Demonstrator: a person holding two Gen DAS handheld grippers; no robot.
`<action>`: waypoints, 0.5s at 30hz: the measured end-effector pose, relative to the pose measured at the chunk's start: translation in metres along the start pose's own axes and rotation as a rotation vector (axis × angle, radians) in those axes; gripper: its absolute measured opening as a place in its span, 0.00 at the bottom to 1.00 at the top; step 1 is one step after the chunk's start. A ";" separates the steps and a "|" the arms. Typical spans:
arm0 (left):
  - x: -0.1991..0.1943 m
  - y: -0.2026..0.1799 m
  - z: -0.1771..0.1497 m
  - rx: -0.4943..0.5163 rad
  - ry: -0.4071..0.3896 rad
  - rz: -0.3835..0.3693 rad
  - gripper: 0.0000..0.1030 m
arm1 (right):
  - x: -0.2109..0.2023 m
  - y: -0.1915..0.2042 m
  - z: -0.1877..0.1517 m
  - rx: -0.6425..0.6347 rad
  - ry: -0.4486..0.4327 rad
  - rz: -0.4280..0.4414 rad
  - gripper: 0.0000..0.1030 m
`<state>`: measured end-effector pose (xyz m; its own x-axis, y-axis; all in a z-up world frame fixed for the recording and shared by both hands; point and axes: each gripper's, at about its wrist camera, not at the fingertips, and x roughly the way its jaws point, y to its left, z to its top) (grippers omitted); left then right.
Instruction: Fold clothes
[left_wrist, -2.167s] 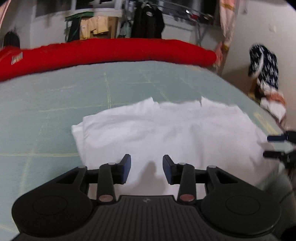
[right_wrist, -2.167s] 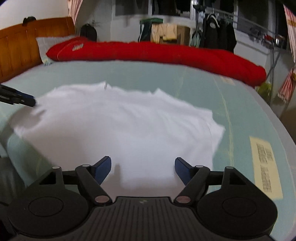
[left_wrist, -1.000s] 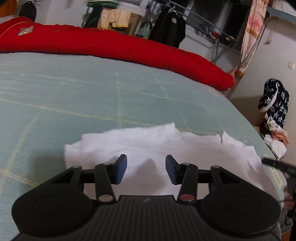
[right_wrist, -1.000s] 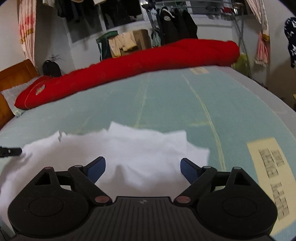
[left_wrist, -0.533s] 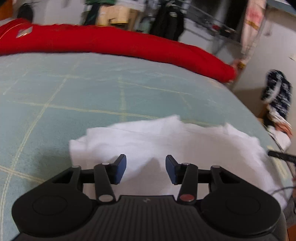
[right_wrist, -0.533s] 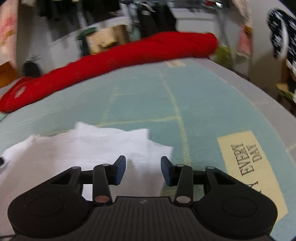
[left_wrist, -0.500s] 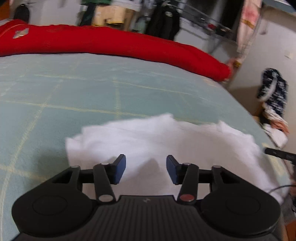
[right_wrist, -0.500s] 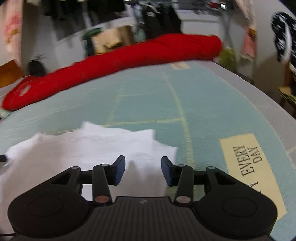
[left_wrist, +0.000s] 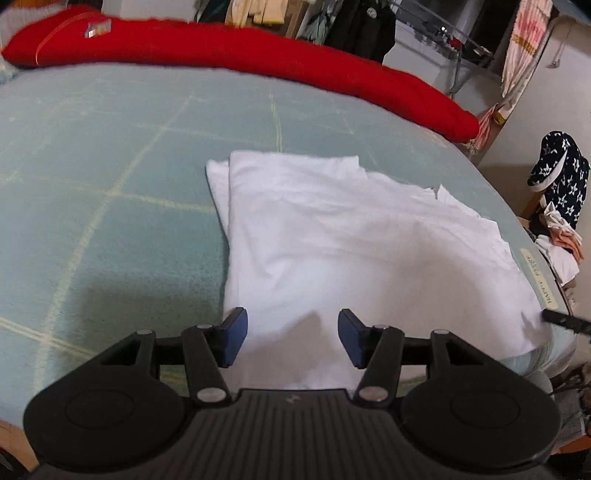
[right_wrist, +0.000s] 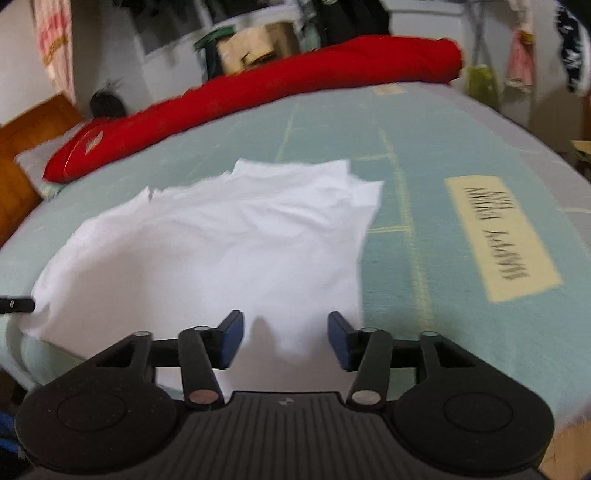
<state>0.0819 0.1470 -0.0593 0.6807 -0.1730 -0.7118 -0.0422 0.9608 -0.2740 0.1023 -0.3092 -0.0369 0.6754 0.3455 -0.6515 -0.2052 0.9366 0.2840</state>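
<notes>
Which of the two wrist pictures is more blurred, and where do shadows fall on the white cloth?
Right wrist view: more blurred, the printed cream label on the pale green bed cover smears. Left wrist view: sharper; the folded white cotton garment shows crisp edges. In both, a small grey shadow lies on the garment between the open blue fingers.

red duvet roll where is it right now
The red duvet roll lies along the far edge of the bed in both wrist views, well beyond the white garment, with hanging clothes behind it.
</notes>
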 end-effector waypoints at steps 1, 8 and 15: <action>-0.003 -0.004 0.000 0.014 -0.011 0.002 0.56 | -0.008 -0.006 0.000 0.030 -0.020 0.007 0.64; -0.003 -0.032 0.000 0.069 -0.017 -0.074 0.59 | -0.021 -0.057 -0.005 0.308 -0.061 0.165 0.74; 0.002 -0.055 -0.005 0.101 0.020 -0.089 0.61 | -0.001 -0.086 -0.019 0.495 -0.008 0.370 0.78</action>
<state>0.0822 0.0926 -0.0493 0.6640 -0.2615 -0.7005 0.0918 0.9583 -0.2707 0.1061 -0.3891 -0.0744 0.6278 0.6402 -0.4428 -0.0747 0.6158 0.7843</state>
